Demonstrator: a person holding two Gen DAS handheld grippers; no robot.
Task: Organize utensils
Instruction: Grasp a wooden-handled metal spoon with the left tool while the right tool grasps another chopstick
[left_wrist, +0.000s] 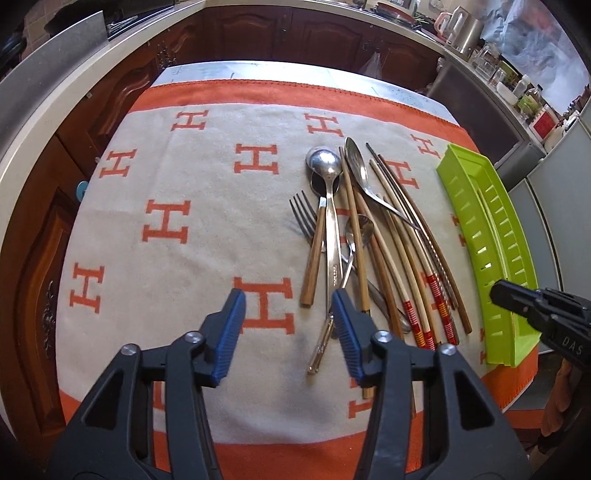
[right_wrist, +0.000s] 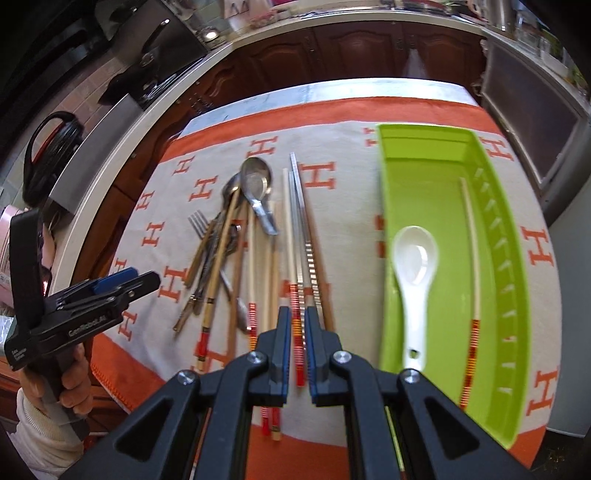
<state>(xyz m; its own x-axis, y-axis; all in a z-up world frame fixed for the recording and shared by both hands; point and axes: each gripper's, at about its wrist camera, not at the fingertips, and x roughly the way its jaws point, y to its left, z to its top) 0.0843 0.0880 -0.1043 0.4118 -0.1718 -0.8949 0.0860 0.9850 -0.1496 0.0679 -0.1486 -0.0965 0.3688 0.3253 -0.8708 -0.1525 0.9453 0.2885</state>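
Both fisheye views are bright and evenly daylit, with soft shadows under the utensils (left_wrist: 343, 236), glare on the spoon (left_wrist: 325, 162) bowls, heavy curving and dark corners at the edges, and slight motion blur on the green tray (right_wrist: 454, 155) in the right view.

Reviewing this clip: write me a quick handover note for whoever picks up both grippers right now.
Right gripper: jaws shut on a red-banded chopstick, between the pile and the green tray.
Left gripper: jaws open, empty, above the handle end of the utensil pile.
Done: white spoon and one chopstick lie in the tray.
Left: drop the held chopstick in, then move the fork, metal spoons and remaining chopsticks from the cloth.
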